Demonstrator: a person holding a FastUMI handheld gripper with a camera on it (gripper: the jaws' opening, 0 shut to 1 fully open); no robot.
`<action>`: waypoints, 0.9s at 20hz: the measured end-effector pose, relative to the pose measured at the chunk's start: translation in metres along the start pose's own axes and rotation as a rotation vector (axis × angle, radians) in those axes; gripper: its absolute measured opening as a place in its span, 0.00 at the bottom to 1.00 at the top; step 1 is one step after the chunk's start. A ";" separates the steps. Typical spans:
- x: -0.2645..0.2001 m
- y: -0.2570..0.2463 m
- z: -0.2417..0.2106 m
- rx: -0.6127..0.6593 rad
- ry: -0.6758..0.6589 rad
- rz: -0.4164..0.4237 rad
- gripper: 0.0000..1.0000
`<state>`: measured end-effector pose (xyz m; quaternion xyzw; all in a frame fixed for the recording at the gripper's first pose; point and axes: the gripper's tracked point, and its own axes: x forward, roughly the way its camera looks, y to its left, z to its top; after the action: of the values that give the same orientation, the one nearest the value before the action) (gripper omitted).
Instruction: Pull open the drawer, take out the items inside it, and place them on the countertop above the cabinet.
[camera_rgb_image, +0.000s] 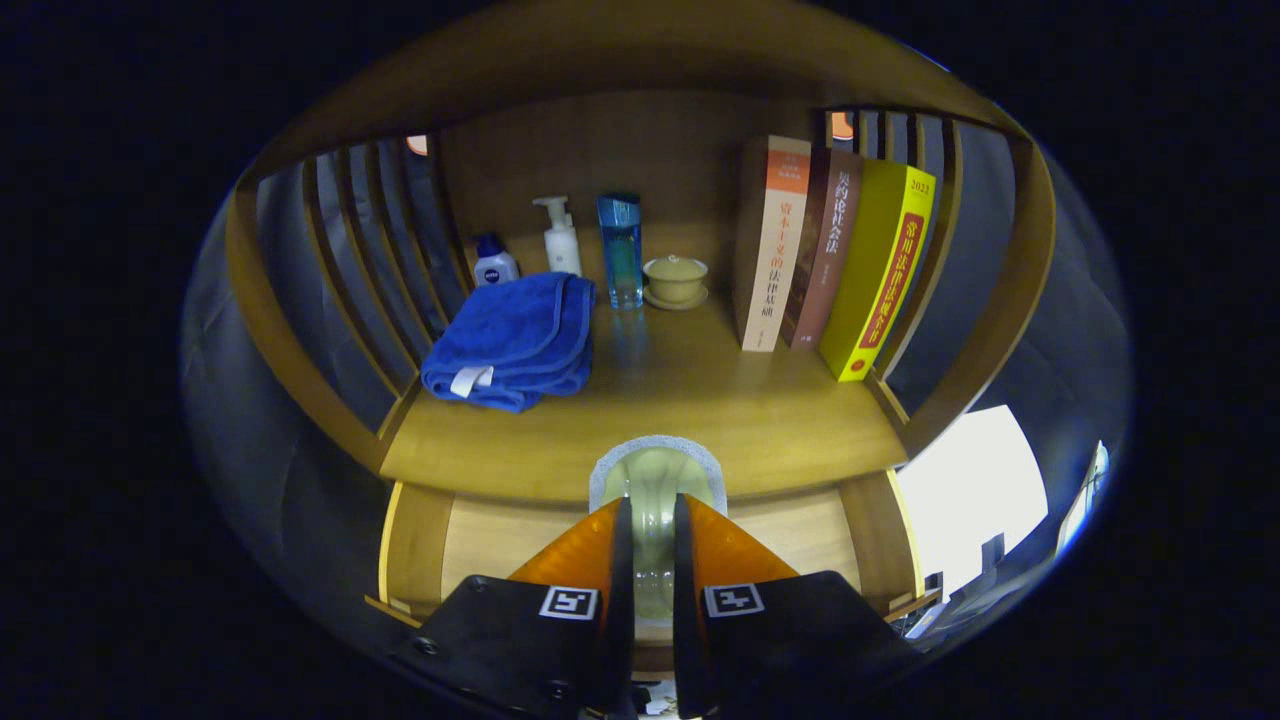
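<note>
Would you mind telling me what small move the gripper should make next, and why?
Probably carry the cup forward over the countertop and set it down. The gripper has its fingers closed on the cup's wall, above the open drawer. Bare wood lies just ahead, between the blue towel and the books.

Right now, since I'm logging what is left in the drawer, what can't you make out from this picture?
In the gripper view:
- Cup clamped in the gripper: its lower part and base are hidden by the fingers.
- Drawer: its middle and front are covered by the gripper, so remaining items cannot be told.
- Small bottle: its bottom half is behind the blue towel.
</note>
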<state>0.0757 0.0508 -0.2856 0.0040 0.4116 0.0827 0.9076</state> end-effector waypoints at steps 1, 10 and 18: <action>0.005 -0.002 0.009 0.007 -0.012 -0.003 0.25; 0.071 -0.025 0.042 0.052 -0.039 -0.057 0.25; 0.120 -0.022 0.044 0.014 -0.033 -0.080 0.25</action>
<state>0.1896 0.0501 -0.3478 -0.0045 0.3970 0.0436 0.9168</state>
